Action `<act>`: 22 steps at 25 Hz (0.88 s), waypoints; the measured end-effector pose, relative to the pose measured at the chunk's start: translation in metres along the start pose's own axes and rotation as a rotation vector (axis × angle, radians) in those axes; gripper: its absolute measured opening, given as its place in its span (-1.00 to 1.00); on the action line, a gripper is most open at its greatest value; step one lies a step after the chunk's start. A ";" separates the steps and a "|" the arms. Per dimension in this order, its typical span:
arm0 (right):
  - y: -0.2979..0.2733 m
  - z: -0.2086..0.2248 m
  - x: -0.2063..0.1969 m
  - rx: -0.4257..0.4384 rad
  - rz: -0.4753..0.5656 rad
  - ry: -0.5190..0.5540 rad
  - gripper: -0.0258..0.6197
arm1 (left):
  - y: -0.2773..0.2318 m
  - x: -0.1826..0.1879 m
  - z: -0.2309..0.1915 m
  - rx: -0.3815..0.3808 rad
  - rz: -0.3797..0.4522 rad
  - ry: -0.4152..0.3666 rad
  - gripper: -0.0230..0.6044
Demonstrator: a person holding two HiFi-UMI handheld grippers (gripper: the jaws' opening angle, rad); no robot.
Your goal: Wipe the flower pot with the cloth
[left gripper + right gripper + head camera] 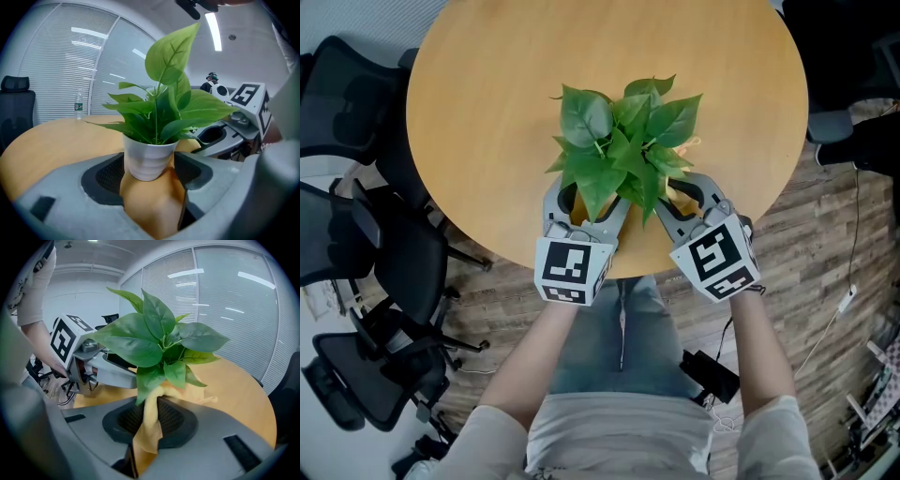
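Jaws of the left gripper (150,171) clamp the white flower pot (149,157) between them, seemingly to steady it; those of the right gripper (150,420) pinch the yellow cloth (147,437), which reaches ahead to the pot under the leaves (154,333).

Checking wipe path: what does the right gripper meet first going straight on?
Right gripper, pinching the cloth, would probably meet the plant's lower leaves first, flower pot just behind; depth unclear.
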State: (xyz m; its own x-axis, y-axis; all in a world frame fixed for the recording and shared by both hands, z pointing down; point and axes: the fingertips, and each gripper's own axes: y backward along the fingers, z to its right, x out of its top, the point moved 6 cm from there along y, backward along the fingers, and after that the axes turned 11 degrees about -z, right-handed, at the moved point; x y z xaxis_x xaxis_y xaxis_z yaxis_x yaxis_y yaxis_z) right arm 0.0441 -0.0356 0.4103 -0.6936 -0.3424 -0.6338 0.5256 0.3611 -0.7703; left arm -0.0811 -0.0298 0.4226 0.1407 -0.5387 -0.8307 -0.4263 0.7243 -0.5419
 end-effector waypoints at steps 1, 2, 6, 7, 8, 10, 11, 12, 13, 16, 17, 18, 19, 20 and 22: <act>0.000 0.000 -0.001 -0.001 -0.001 -0.002 -0.73 | 0.001 -0.002 -0.004 -0.014 -0.001 -0.019 0.14; 0.001 0.001 -0.001 -0.003 -0.002 -0.004 -0.73 | 0.002 -0.003 -0.008 -0.031 0.000 -0.040 0.15; 0.002 0.006 -0.002 -0.015 -0.005 -0.008 -0.73 | 0.002 -0.001 -0.024 -0.152 0.012 -0.133 0.18; 0.002 0.007 -0.002 -0.018 -0.006 -0.010 -0.73 | 0.001 -0.001 -0.027 -0.187 0.012 -0.155 0.21; 0.002 0.008 -0.002 -0.021 -0.007 -0.013 -0.73 | 0.000 -0.001 -0.031 -0.222 0.013 -0.175 0.24; 0.002 0.009 -0.002 -0.025 -0.009 -0.019 -0.73 | -0.002 0.002 -0.038 -0.286 0.018 -0.211 0.33; 0.001 0.010 -0.002 -0.026 -0.009 -0.022 -0.73 | -0.003 0.004 -0.041 -0.318 0.022 -0.227 0.37; 0.001 0.010 -0.002 -0.027 -0.011 -0.026 -0.73 | -0.004 0.006 -0.043 -0.350 0.024 -0.244 0.40; 0.000 0.011 -0.002 -0.028 -0.012 -0.028 -0.73 | -0.006 0.008 -0.045 -0.383 0.026 -0.261 0.43; -0.001 0.013 -0.001 -0.031 -0.017 -0.031 -0.73 | -0.011 0.014 -0.047 -0.465 0.031 -0.309 0.49; -0.002 0.014 0.000 -0.032 -0.018 -0.032 -0.73 | -0.013 0.016 -0.048 -0.484 0.034 -0.317 0.50; -0.002 0.015 0.000 -0.033 -0.019 -0.032 -0.73 | -0.016 0.018 -0.049 -0.503 0.037 -0.321 0.51; -0.002 0.015 0.000 -0.034 -0.020 -0.031 -0.73 | -0.018 0.020 -0.050 -0.523 0.040 -0.322 0.53; -0.003 0.015 0.000 -0.035 -0.021 -0.031 -0.73 | -0.021 0.021 -0.050 -0.543 0.044 -0.322 0.55; -0.004 0.015 0.001 -0.035 -0.024 -0.031 -0.73 | -0.024 0.024 -0.050 -0.576 0.046 -0.330 0.60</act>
State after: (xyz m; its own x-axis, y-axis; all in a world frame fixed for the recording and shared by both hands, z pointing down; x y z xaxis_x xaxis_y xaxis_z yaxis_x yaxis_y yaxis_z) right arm 0.0490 -0.0503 0.4114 -0.6895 -0.3779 -0.6178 0.4913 0.3827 -0.7824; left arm -0.1124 -0.0816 0.4221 0.3380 -0.2864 -0.8965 -0.8348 0.3486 -0.4261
